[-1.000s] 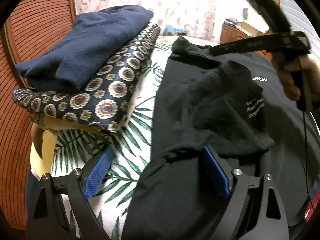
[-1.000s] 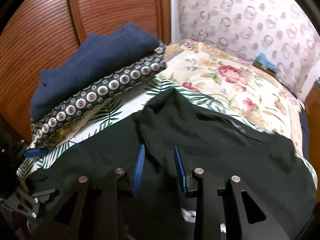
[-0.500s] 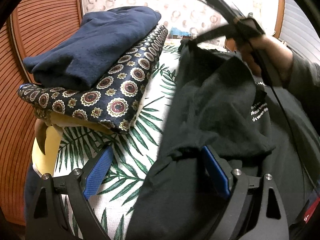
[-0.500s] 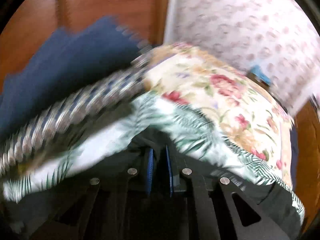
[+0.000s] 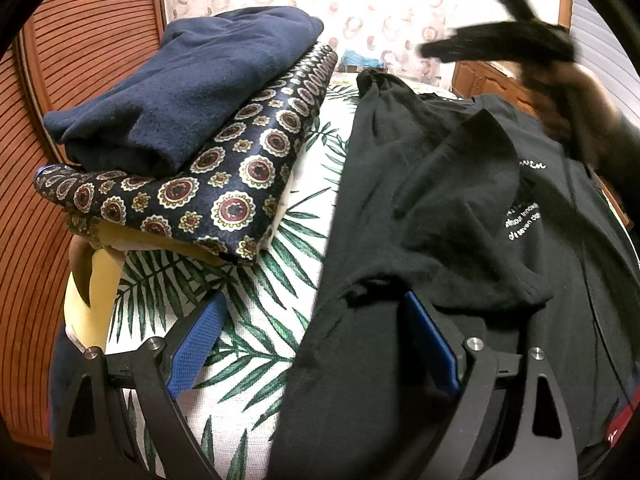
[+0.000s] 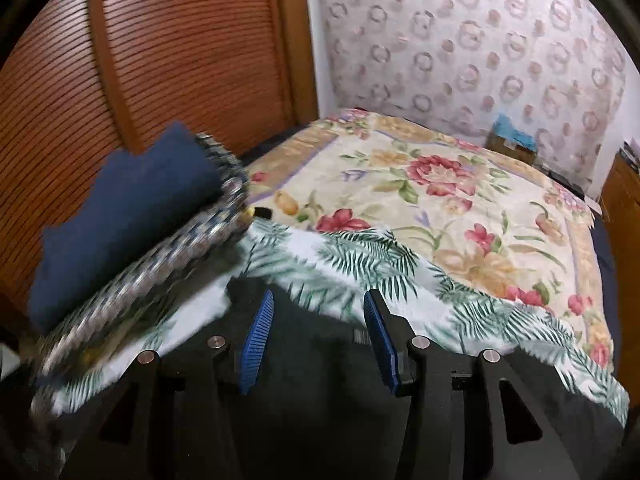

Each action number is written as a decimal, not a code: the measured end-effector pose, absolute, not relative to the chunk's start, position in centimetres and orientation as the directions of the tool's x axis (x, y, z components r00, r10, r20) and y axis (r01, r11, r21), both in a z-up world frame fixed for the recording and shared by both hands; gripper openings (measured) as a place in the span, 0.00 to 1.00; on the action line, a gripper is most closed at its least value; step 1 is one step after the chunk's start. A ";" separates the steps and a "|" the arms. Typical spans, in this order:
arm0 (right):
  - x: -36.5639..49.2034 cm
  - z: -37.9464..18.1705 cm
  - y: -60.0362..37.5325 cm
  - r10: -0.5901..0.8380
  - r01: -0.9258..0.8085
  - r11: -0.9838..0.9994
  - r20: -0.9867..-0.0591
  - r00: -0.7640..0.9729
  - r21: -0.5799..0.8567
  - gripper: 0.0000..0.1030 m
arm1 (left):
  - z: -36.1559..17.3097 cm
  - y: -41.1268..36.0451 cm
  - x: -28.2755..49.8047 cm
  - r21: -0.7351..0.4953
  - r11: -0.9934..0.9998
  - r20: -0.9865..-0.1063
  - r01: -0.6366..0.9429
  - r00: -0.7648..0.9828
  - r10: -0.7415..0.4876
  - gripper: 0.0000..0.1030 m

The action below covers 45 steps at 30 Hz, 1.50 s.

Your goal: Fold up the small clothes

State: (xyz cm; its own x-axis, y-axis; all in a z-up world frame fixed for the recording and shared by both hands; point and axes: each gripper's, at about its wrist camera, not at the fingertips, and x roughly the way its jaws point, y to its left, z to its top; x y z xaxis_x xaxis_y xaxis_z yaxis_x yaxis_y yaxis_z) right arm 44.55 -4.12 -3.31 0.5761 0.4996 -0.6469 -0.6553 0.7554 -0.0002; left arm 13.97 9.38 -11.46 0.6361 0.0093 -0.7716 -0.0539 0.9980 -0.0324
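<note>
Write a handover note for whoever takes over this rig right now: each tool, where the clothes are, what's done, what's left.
Left tool: open, straddling the black T-shirt's near edge, gripping nothing.
Right tool: jaws just opened, above the shirt's far edge, nothing held.
Shirt lies on the palm-print sheet, one sleeve folded inward.
Done: navy garment and patterned garment stacked, folded, on the left.
Left: finish folding the shirt, add it to the stack.

Right gripper [image 5: 500, 46] and the hand [image 5: 568, 100] holding it are motion-blurred in the left wrist view. Folded clothes stack [image 6: 132, 240] smeared in the right wrist view. Black T-shirt [image 5: 420, 208] print partly folded under, illegible; hem cut off below.
</note>
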 end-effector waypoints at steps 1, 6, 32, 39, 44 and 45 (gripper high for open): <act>43.2 -3.0 -5.1 0.507 -0.662 0.750 -0.645 0.573 0.001 0.48 | -11.4 9.3 13.9 -0.031 0.998 -0.772 -0.054 0.636 0.010 0.88; 36.9 -2.5 -10.4 0.508 -0.656 0.754 -0.663 0.550 0.033 0.48 | -10.8 9.3 13.5 -0.013 0.998 -0.747 -0.055 0.665 0.027 0.88; 28.4 -0.7 -16.4 0.454 -0.656 0.755 -0.698 0.554 -0.030 0.03 | -6.3 1.8 12.8 -0.033 0.994 -0.665 0.102 0.741 -0.098 0.88; 27.7 1.1 -23.5 0.372 -0.538 0.841 -0.668 0.645 -0.051 0.48 | -5.7 -1.1 14.9 -0.037 0.983 -0.665 0.183 0.730 -0.161 0.88; 27.3 1.8 -32.6 0.253 -0.379 0.924 -0.661 0.706 -0.051 0.48 | -5.4 -4.6 17.3 -0.021 0.964 -0.665 0.264 0.716 -0.211 0.88; 27.1 1.8 -34.0 0.233 -0.352 0.935 -0.662 0.712 -0.050 0.48 | -5.5 -5.4 17.8 -0.017 0.960 -0.668 0.278 0.712 -0.218 0.88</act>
State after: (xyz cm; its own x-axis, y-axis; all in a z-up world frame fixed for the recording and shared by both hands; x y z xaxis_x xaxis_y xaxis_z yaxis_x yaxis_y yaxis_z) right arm 27.15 -33.97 1.79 0.7123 0.2328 -0.6622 -0.3518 0.9348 -0.0498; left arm 17.80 -5.36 -5.51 0.7120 -0.2179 -0.6675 0.2782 0.9604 -0.0167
